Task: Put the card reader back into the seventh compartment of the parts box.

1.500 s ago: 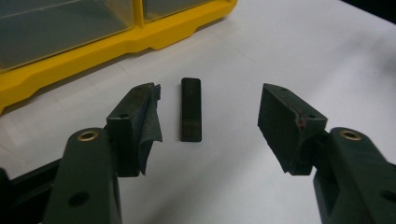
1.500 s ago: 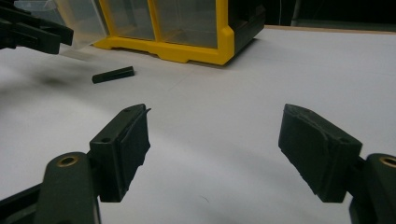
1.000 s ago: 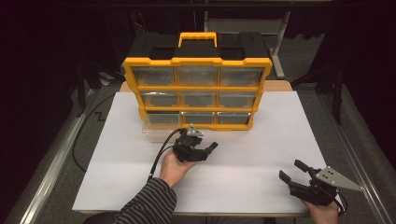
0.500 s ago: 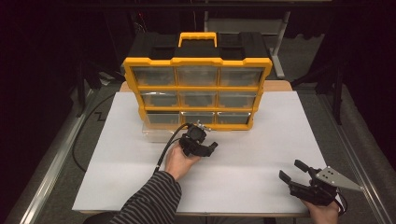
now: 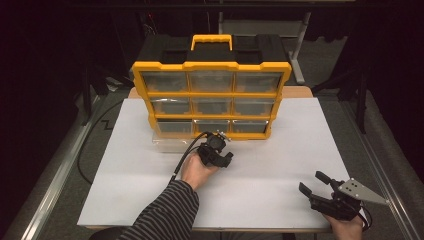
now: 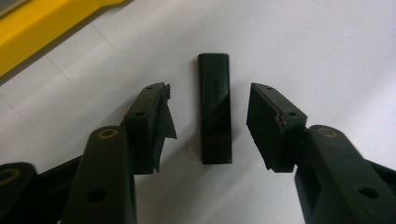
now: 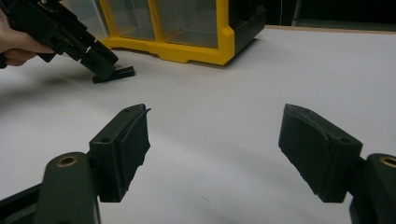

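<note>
A small black rectangular bar lies flat on the white tabletop, just in front of the yellow organizer. My left gripper points down over the bar with one jaw on each side. Its jaws have just been closing, but a gap remains between each pad and the bar, so it is open. From the right gripper view the left gripper leans down at the bar. My right gripper rests near the table's front right corner, wide open with nothing between its fingers.
The organizer has a black top, a yellow handle and clear drawers in three rows. A clear plastic drawer sits on the table at its lower left. The white table surface spreads between the two grippers.
The left gripper has shifted a little to the right and lower, down over the bar, and its jaws stand narrower. The right gripper has not moved.
</note>
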A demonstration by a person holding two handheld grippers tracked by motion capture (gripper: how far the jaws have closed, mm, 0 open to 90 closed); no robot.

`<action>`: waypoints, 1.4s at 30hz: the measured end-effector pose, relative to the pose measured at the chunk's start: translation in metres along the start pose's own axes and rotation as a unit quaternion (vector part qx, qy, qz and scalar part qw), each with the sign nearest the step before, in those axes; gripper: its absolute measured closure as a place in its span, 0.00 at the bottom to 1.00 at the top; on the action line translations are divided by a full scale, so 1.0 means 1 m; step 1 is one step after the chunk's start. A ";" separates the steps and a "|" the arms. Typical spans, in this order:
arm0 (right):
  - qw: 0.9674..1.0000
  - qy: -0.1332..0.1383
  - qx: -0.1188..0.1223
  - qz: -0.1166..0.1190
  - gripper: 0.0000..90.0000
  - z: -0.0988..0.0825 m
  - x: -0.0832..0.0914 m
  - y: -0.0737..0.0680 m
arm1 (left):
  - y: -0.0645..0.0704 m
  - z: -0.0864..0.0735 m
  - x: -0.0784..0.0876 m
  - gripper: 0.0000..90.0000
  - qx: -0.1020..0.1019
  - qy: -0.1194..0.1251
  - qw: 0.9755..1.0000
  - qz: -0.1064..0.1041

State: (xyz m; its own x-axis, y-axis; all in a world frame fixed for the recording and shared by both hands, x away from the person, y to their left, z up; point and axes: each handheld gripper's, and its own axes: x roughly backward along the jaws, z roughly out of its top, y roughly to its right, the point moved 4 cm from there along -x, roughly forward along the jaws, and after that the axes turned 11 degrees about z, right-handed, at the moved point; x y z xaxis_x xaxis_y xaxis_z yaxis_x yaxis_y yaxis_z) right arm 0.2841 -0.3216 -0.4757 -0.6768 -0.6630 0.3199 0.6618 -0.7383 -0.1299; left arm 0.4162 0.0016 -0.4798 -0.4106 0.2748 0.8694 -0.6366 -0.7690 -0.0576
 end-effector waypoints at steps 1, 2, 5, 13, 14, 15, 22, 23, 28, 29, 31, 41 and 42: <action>1.000 0.000 0.000 0.000 0.28 0.000 0.000 0.000 | 0.000 0.000 -0.001 0.56 0.000 -0.001 1.000 0.000; 1.000 0.000 0.000 0.000 0.28 0.000 0.000 0.000 | 0.000 0.000 -0.001 0.57 -0.003 -0.002 1.000 0.001; 1.000 0.000 0.000 0.001 0.28 0.000 0.000 0.000 | 0.002 0.000 -0.002 0.61 -0.005 -0.005 1.000 0.002; 1.000 -0.001 0.000 0.002 0.28 0.000 0.000 0.000 | 0.001 -0.001 -0.002 0.73 -0.016 -0.004 1.000 0.015; 1.000 0.000 0.000 0.002 0.28 0.000 0.000 0.000 | 0.002 -0.002 -0.002 0.74 -0.019 -0.005 1.000 0.016; 1.000 0.002 -0.004 0.004 0.27 0.000 0.000 0.000 | 0.002 -0.001 -0.001 0.75 -0.021 -0.008 1.000 0.014; 1.000 0.000 -0.001 0.003 0.27 0.000 0.000 -0.001 | 0.002 -0.002 -0.001 0.81 -0.024 -0.007 1.000 0.009; 1.000 0.000 -0.002 0.003 0.27 0.000 0.000 0.000 | 0.002 -0.002 -0.002 0.81 -0.025 -0.005 1.000 0.009; 1.000 -0.001 -0.002 0.005 0.28 0.000 0.000 0.000 | 0.000 -0.002 0.000 0.81 -0.018 -0.008 1.000 0.000; 1.000 0.000 -0.002 0.006 0.27 0.000 0.000 0.000 | 0.000 -0.002 0.000 0.81 -0.018 -0.008 1.000 -0.001; 1.000 -0.001 -0.003 0.006 0.28 0.000 -0.001 0.000 | 0.000 -0.003 0.001 0.81 -0.020 -0.009 1.000 -0.002; 1.000 -0.001 -0.004 0.006 0.27 0.000 0.000 0.000 | -0.001 -0.008 0.007 0.82 -0.026 -0.001 1.000 -0.004; 1.000 -0.001 -0.004 0.007 0.27 0.000 0.000 0.000 | -0.001 -0.009 0.008 0.82 -0.028 -0.001 1.000 -0.004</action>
State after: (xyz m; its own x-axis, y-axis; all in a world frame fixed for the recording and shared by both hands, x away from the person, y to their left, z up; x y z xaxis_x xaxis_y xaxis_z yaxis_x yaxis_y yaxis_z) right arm 0.2837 -0.3213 -0.4759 -0.6672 -0.6725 0.3202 0.6684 -0.7303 -0.1412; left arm 0.4080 0.0100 -0.4766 -0.4047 0.2801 0.8705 -0.6748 -0.7339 -0.0776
